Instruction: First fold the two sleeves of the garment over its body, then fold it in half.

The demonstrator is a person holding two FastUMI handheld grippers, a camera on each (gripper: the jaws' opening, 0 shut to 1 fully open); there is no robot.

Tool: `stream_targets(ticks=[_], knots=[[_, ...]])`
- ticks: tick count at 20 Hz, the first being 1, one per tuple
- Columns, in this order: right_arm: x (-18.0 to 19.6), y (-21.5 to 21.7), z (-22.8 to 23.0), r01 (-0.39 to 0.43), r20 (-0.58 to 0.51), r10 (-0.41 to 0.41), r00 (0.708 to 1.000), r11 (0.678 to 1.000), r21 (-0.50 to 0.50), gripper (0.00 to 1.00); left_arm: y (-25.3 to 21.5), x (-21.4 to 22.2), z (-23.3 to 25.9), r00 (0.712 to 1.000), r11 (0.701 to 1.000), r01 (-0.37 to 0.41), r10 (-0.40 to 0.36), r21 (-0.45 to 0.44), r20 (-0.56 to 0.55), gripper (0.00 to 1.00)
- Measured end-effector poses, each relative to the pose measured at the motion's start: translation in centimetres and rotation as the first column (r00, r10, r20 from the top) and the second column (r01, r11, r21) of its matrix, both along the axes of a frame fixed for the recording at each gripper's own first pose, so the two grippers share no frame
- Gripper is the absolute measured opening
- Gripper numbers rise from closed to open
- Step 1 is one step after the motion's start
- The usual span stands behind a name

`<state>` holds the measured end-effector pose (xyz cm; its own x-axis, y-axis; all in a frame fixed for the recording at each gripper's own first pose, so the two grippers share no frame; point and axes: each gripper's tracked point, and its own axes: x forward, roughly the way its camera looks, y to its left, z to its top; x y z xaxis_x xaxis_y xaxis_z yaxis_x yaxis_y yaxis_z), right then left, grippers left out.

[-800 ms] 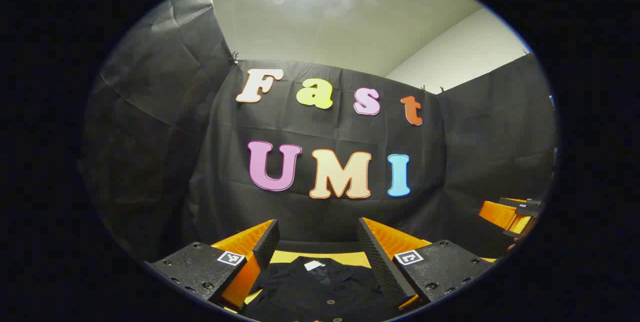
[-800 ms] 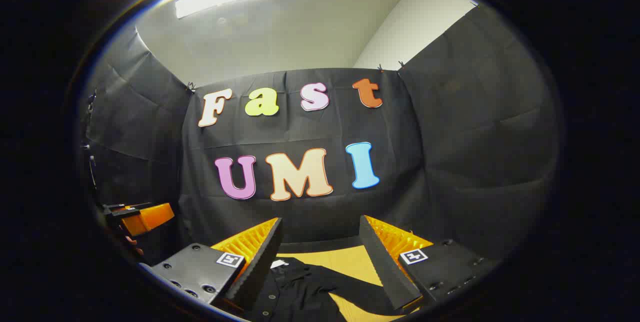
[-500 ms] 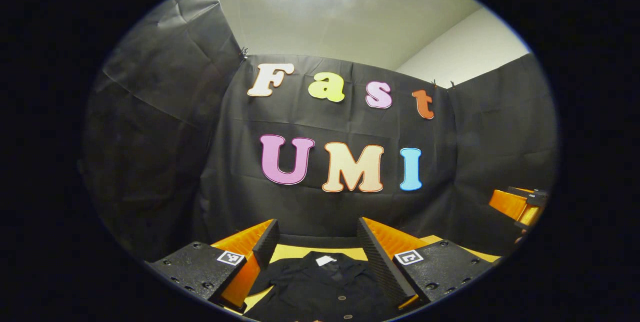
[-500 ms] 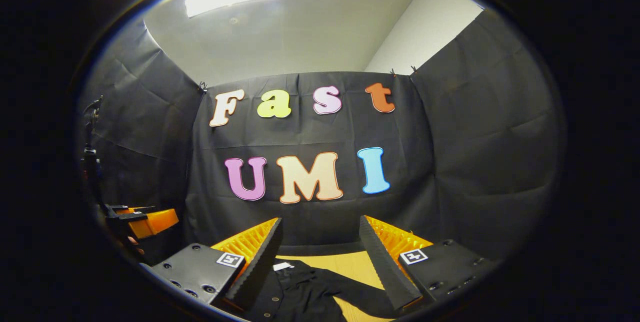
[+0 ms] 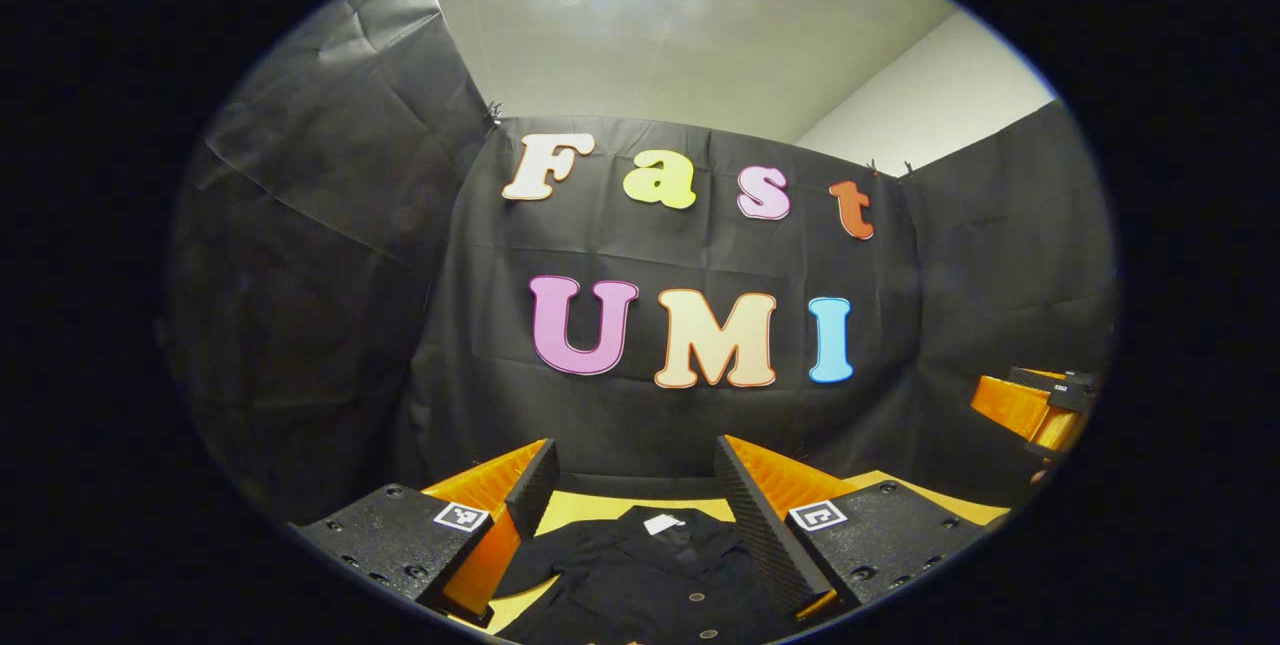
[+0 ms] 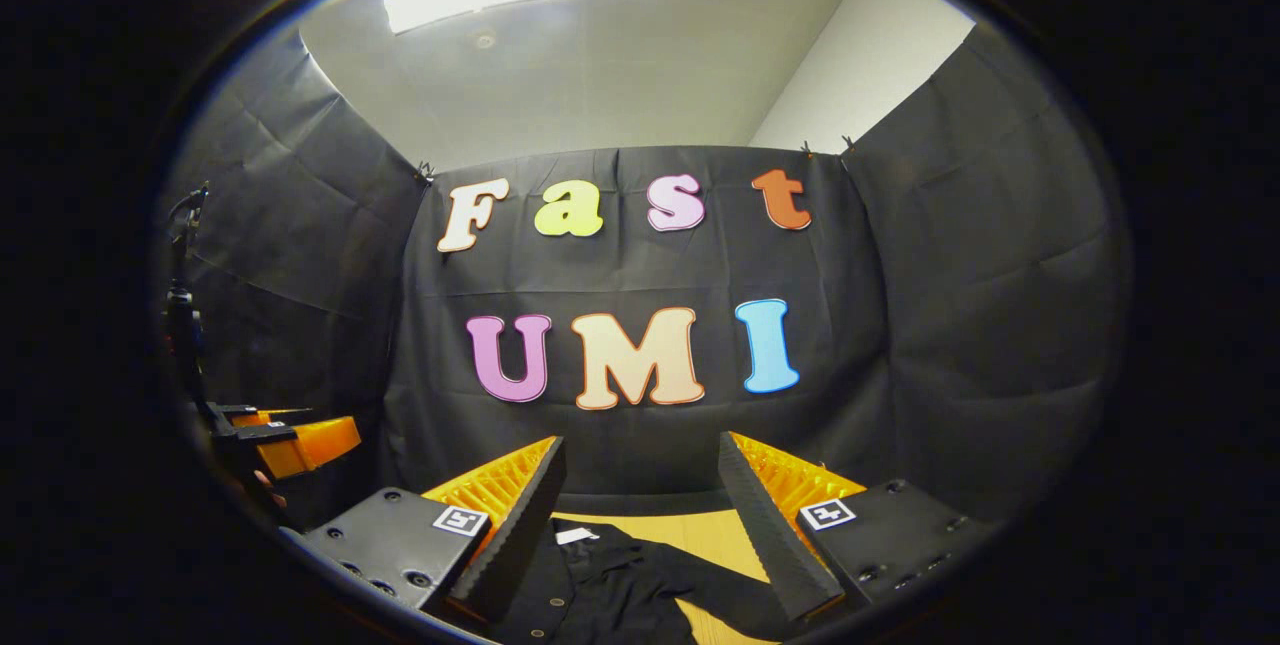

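Black cloth, a buttoned garment (image 5: 650, 575), lies flat on the yellow tabletop (image 5: 590, 507) below and ahead of you, collar at the far end. Your left tool (image 5: 632, 485) hangs spread and empty over its body. Your right tool (image 6: 640, 485), likewise spread and empty, hangs above the right sleeve (image 6: 720, 590), which stretches outward, so that side looks nearer the first fold.

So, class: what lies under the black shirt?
The shirt lies flat on a yellow table, which shows past its collar and beside its sleeve. Anything beneath the cloth itself is covered and cannot be seen.
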<state>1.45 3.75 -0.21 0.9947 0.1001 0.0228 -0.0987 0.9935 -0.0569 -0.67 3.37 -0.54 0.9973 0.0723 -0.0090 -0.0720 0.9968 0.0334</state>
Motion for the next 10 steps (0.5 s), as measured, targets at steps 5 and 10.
stream_targets(ticks=[5,10], knots=[[0.7,1.4,-1.4,-0.036,-0.032,0.036,0.999,0.999,-0.005,0.96,1.6,-0.5,0.2,1.0,0.999,-0.03,0.03,0.043,0.005,0.92],[1.4,2.0,-2.7,-0.048,-0.065,0.047,0.997,0.999,-0.01,0.94,2.0,-0.2,-0.1,1.0,0.998,-0.031,0.031,0.053,-0.002,0.92]])
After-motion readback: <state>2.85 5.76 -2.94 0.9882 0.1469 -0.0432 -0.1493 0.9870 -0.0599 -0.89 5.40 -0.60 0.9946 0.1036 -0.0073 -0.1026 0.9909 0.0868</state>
